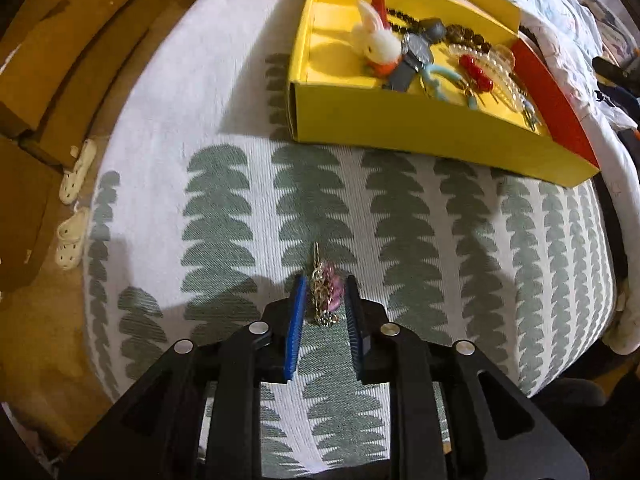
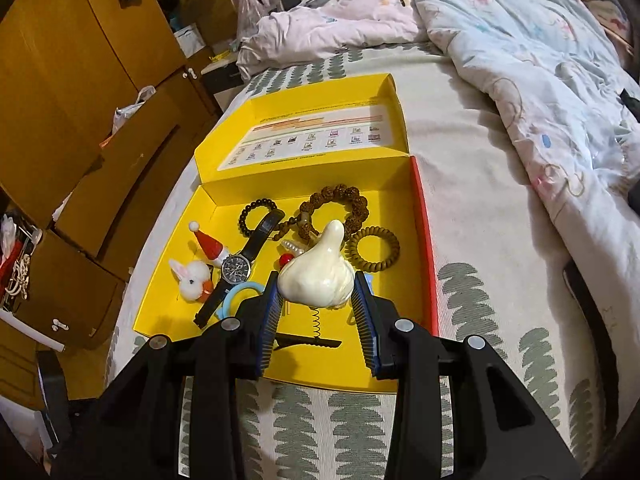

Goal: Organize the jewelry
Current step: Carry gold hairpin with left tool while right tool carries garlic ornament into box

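Blue-padded left gripper [image 1: 326,294] is pointing down at the bedspread [image 1: 440,216] with a gold chain with a pink bit [image 1: 326,294] sitting loose between its parted pads, not squeezed as far as I can see, well short of the yellow box [image 1: 400,120] up by the far edge. Right gripper [image 2: 316,294] is clamped on a cream pearly gourd-shaped piece [image 2: 316,272] over the box's near edge, with a watch [image 2: 236,270], bead bracelets [image 2: 340,204], a bunny charm [image 2: 190,278] and a brown coil tie [image 2: 374,250] lying inside.
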A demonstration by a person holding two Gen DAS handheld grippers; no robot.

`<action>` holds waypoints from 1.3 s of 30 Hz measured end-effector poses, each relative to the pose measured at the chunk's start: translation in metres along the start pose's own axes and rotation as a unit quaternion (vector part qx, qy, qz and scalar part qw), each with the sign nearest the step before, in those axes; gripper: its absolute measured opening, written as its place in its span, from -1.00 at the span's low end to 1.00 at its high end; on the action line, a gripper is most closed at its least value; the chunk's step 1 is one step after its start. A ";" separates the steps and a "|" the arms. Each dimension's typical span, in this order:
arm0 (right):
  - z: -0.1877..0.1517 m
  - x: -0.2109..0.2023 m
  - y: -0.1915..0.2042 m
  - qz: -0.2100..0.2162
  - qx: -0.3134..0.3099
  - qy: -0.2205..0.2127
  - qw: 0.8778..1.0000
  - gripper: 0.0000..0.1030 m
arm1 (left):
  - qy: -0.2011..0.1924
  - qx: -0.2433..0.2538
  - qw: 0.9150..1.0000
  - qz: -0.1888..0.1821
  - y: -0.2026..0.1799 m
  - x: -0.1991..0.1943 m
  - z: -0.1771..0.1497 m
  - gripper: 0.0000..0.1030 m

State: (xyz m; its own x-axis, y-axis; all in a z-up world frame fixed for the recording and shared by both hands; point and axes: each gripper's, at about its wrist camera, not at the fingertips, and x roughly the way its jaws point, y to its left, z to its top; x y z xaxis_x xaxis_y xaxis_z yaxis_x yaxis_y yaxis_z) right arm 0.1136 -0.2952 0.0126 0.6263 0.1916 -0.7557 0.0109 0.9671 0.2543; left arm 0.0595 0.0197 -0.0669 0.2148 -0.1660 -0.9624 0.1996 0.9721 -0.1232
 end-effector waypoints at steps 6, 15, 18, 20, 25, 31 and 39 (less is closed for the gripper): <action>0.001 0.000 0.000 -0.002 0.001 0.001 1.000 -0.29 | 0.028 0.010 1.000 0.006 -0.004 0.016 -0.001 -0.40; 0.001 -0.001 0.000 -0.001 0.002 -0.001 1.000 -0.29 | 0.028 0.000 1.000 0.004 -0.004 0.026 0.001 -0.69; 0.001 -0.001 0.000 -0.001 0.004 -0.002 1.000 -0.29 | 0.024 0.001 1.000 0.000 -0.007 0.025 0.000 -0.69; 0.002 -0.002 0.001 0.000 0.006 -0.003 1.000 -0.29 | 0.019 0.001 1.000 -0.008 0.000 0.021 -0.003 -0.69; 0.004 -0.001 0.001 0.005 0.008 -0.002 1.000 -0.29 | -0.012 0.010 0.999 -0.029 -0.007 -0.006 -0.004 -0.69; 0.007 0.013 0.008 0.015 0.009 0.017 1.000 -0.29 | -0.039 0.025 0.997 -0.054 -0.025 -0.040 0.021 -0.69; -0.003 0.047 0.018 0.023 0.000 0.060 0.998 -0.29 | -0.035 0.029 0.997 -0.066 -0.051 -0.033 0.081 -0.69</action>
State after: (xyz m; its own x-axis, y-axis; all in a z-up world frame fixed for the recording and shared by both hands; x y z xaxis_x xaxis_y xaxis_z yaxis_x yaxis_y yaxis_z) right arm 0.1412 -0.2680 -0.0198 0.5277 0.2551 -0.8102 -0.0152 0.9565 0.2912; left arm 0.1194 -0.0382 -0.0089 0.2493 -0.3042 -0.9194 0.2845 0.9305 -0.2308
